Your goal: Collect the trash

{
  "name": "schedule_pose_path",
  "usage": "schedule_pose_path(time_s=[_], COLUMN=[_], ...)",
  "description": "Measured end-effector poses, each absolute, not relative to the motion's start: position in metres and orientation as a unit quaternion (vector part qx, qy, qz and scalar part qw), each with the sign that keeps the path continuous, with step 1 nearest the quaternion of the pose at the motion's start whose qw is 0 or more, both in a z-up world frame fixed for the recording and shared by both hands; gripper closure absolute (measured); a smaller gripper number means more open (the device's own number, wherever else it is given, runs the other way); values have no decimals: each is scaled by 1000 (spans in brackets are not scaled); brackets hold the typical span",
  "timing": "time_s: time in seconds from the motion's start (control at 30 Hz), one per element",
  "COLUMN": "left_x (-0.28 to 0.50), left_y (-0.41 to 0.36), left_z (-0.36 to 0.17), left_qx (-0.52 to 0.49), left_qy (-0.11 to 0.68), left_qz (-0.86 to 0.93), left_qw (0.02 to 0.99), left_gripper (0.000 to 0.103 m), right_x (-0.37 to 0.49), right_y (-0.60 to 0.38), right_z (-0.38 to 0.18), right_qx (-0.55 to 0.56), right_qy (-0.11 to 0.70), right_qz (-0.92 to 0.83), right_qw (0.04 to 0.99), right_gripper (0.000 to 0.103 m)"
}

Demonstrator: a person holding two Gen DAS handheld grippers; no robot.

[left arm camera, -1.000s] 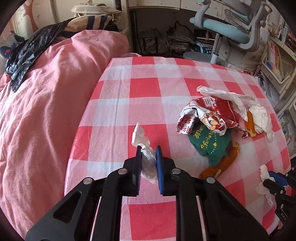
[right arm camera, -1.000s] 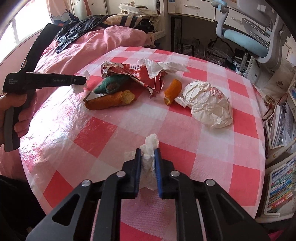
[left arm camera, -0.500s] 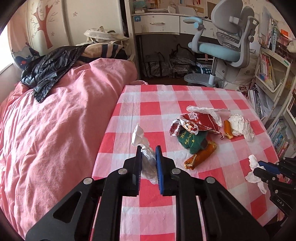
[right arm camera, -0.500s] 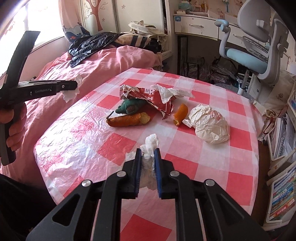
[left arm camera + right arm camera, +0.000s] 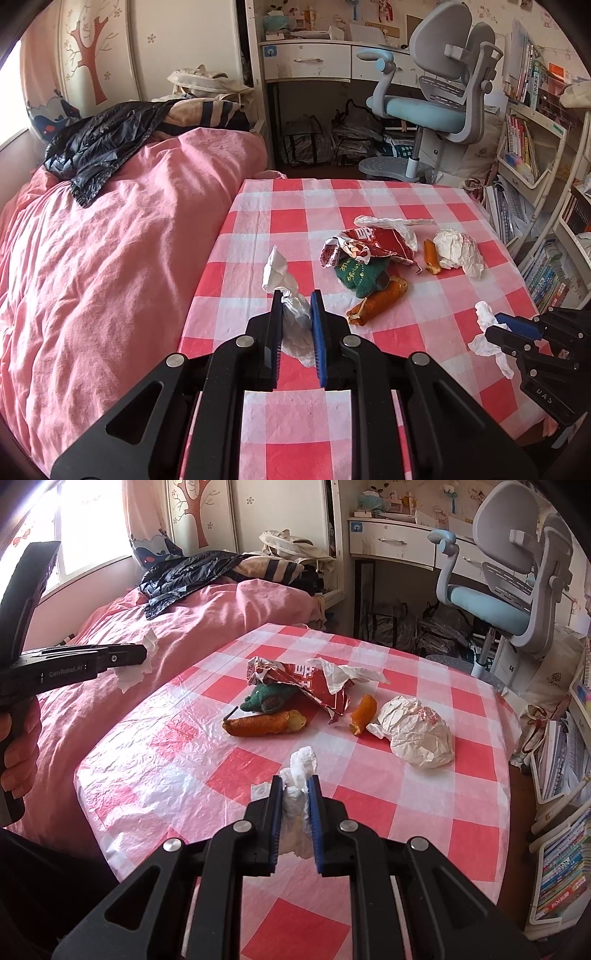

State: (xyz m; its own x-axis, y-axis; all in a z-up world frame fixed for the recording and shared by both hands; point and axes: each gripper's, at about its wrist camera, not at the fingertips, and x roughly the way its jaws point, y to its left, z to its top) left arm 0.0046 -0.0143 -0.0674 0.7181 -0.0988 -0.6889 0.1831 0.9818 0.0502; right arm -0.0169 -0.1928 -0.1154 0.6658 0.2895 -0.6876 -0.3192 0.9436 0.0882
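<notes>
My left gripper is shut on a crumpled white tissue and holds it above the table's left edge; it also shows in the right wrist view. My right gripper is shut on another white tissue, above the table's near right part; it shows in the left wrist view. On the red-checked table lie a red snack wrapper, a green pouch, two orange peels, and a crumpled white paper ball.
A bed with a pink cover and a black bag lies left of the table. A blue-grey desk chair and a desk stand behind. Bookshelves line the right side.
Both grippers have risen and pulled back from the table with their tissues held; the table and trash pile look farther away and more of the room shows.
</notes>
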Motion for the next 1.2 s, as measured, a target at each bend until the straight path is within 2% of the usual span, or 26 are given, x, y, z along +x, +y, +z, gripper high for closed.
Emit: schedule_pose_path(time_s=[0.57, 0.63, 0.7, 0.77, 0.87, 0.93, 0.97, 1.0, 1.07, 1.2], left_x=[4, 4, 3, 3, 3, 3, 4, 4, 4, 5], left_y=[-1, -1, -1, 0, 3, 6, 7, 8, 9, 10], left_z=[-50, -49, -48, -47, -47, -46, -46, -45, -45, -44], left_qx=[39, 40, 42, 43, 40, 36, 35, 34, 32, 33], left_qy=[351, 348, 346, 345, 345, 346, 346, 346, 346, 345], left_qz=[-75, -76, -75, -75, -72, -70, -70, -69, -69, -69], left_qw=[933, 933, 934, 935, 935, 935, 935, 935, 935, 935], left_gripper=[89, 89, 89, 89, 89, 89, 89, 89, 89, 89], right_x=[-14, -13, -12, -13, -10, -9, -9, -10, -11, -14], right_y=[-181, -179, -178, -177, -179, -179, -179, -178, -176, -173], right_z=[-131, -136, -140, -143, -153, -160, -161, -160, -158, -152], right_qx=[-52, -57, -61, -66, -65, -67, -65, -61, -64, -69], right_qy=[404, 414, 422, 428, 456, 473, 475, 475, 474, 457], right_qz=[155, 153, 149, 144, 138, 137, 141, 145, 147, 152], right_qw=[900, 896, 892, 890, 877, 868, 866, 866, 866, 874], right_gripper=[83, 76, 50, 47, 47, 51, 60, 76, 88, 91])
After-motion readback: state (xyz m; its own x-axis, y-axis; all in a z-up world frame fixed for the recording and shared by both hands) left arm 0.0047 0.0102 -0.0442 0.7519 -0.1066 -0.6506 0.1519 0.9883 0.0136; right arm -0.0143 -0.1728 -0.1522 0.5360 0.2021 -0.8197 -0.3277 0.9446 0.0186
